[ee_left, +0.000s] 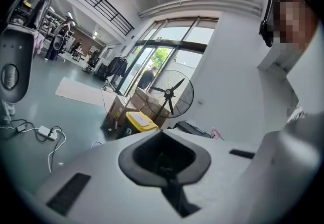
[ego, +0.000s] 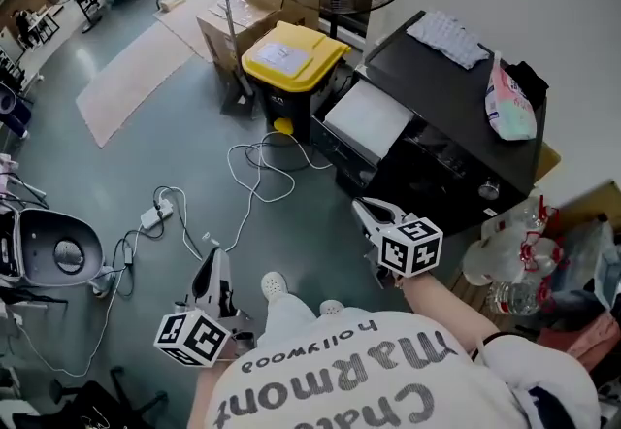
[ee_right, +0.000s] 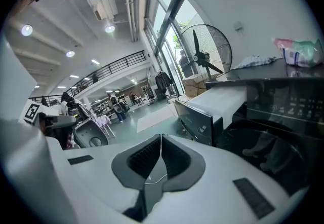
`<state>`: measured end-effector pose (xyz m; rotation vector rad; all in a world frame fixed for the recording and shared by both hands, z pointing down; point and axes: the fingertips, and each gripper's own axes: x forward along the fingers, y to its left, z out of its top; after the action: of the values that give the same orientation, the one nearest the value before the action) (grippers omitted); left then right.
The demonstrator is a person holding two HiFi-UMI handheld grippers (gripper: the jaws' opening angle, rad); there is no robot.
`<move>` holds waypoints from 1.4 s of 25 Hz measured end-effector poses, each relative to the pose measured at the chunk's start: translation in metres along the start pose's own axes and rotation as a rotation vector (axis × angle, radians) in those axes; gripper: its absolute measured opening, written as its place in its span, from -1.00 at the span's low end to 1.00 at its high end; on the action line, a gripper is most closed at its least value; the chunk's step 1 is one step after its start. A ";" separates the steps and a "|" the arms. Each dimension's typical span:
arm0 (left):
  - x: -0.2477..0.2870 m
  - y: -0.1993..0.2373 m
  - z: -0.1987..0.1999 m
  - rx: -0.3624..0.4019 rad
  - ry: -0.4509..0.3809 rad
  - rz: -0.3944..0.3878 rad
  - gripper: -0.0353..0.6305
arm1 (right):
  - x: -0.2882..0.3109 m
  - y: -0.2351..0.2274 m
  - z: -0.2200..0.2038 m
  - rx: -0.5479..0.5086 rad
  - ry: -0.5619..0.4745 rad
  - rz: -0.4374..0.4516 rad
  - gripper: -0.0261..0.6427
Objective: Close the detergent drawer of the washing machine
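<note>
At the front upper corner of the black washing machine (ego: 456,92), on the side nearest the yellow-lidded bin (ego: 281,53), the detergent drawer (ego: 367,116) stands pulled well out, its pale top facing up. It looks like light, stiff plastic on slides, so it should need no grip. A flat push on the middle of its front panel, straight along the slide, would likely send it home. A push near one end might make it bind.

The right gripper (ego: 364,209) hangs near the machine's front, below the drawer and apart from it, jaws together on nothing. The left gripper (ego: 215,257) is over the floor, well apart from the machine, jaws likewise together and empty.

The head view alone shows both grippers and how far the drawer sticks out. The right gripper view alone shows the drawer's dark front panel (ee_right: 200,121) and the door glass beneath. The left gripper view catches the machine only far off, beyond the bin.
</note>
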<state>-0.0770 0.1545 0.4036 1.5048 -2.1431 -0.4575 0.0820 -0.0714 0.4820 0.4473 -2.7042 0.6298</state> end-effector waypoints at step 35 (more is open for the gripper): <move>0.167 0.156 0.122 0.110 0.185 -0.204 -0.87 | 0.149 -0.068 -0.020 0.458 -0.165 -0.493 -0.17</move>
<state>-0.3137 0.0507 0.4160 1.7637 -1.9094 -0.2602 -0.0215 -0.1533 0.5807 1.2791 -2.4244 1.0915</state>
